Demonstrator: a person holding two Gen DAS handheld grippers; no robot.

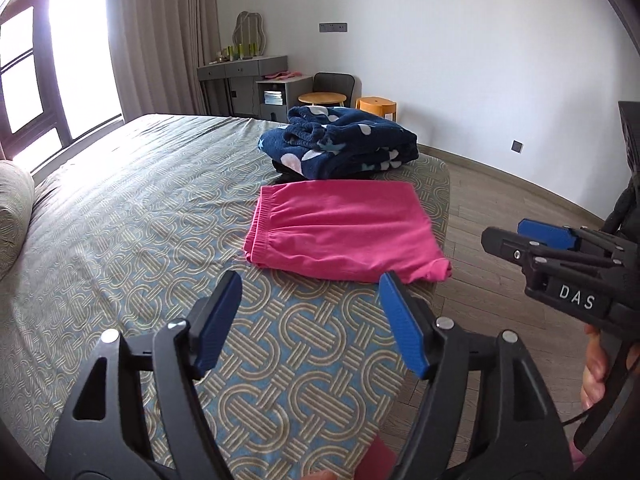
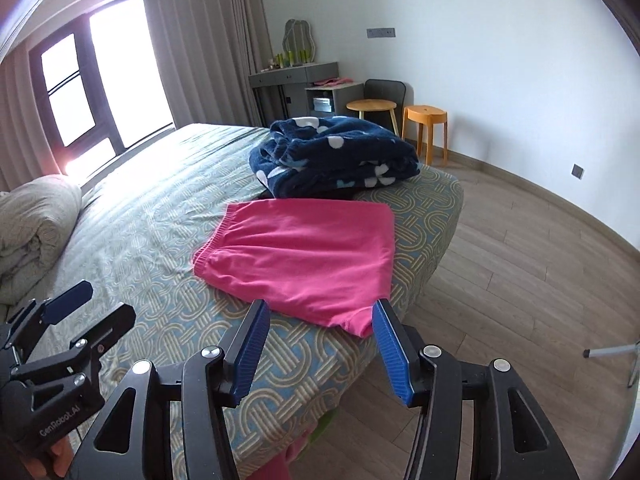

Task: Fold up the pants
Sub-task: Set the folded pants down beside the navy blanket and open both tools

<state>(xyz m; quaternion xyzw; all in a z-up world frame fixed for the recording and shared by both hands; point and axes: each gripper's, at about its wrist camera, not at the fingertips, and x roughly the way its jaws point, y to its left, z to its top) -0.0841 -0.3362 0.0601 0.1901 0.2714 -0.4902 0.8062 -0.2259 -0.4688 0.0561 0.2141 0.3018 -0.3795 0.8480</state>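
The pink pants (image 1: 344,228) lie folded into a flat rectangle near the foot corner of the patterned bed (image 1: 160,220), waistband to the left. My left gripper (image 1: 310,278) hovers just short of their near edge, open, nothing between its blue pads. In the right wrist view the pants (image 2: 300,252) lie ahead of my right gripper (image 2: 320,304), which is open and empty over their near corner. Each gripper shows in the other's view: the right gripper (image 1: 502,232) over the floor, held by a hand (image 1: 596,364), and the left gripper (image 2: 111,298) over the bed.
A folded navy blanket with white dots (image 1: 340,140) sits just behind the pants on a dark item. A rolled pale duvet (image 2: 36,220) lies at the left. Wooden floor (image 2: 500,280) runs along the bed's right edge. Stools (image 2: 424,128) and a dresser stand by the far wall.
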